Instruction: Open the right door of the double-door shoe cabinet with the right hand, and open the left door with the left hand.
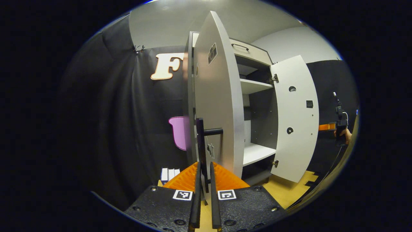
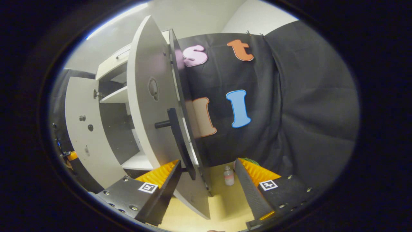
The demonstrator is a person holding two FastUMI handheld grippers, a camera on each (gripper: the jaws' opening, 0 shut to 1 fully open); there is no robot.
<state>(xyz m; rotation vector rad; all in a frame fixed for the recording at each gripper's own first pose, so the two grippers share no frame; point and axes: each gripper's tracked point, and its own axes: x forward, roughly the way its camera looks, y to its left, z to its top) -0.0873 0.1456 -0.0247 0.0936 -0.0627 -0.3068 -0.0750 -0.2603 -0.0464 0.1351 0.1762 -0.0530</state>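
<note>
While both cabinet doors (image 1: 219,96) are standing open over the yellow floor (image 2: 222,199), the left tongs (image 1: 204,167) are gripping a handle (image 1: 201,141); the right tongs (image 2: 206,174) are gaping wide.

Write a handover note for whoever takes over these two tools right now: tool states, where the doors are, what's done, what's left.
Left tool: shut on the left handle, near its lower end.
Right tool: open and holding nothing; the right handle passes just beside one finger.
Left door: swung wide, edge-on in the left gripper view.
Right door: wide open, shelves exposed.
Done: both doors of the cabinet appear open.
Left: probably just release the left handle and draw both tools back.
</note>
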